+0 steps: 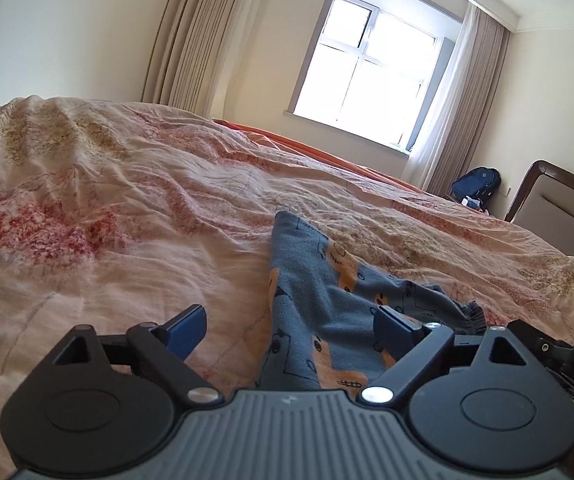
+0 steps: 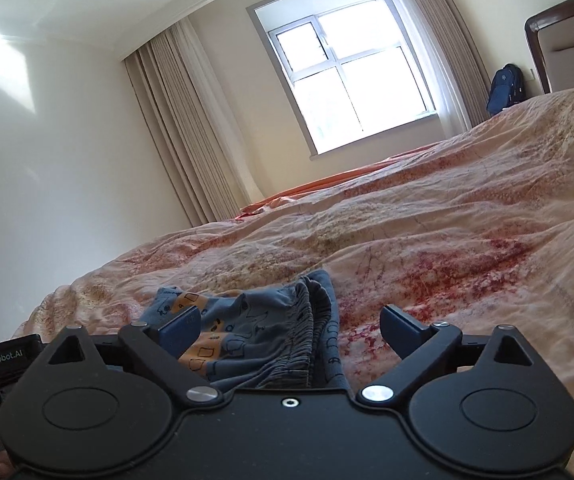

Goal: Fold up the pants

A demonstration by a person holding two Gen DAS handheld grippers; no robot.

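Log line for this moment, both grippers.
left gripper: open, over pants | right gripper: open, at waistband | pants unfolded on bedspread

The pants [image 1: 311, 300] are seen lying on the bed, on a wrinkled pink floral cover. They are made of blue-grey fabric printed with small orange shapes and thin black line drawings. In the left wrist view one leg is stretched out away from the camera, narrowing to a hem at its far end. In the right wrist view the gathered elastic waistband [image 2: 311, 332] is shown bunched in folds, and the fabric is loosely crumpled, not flat
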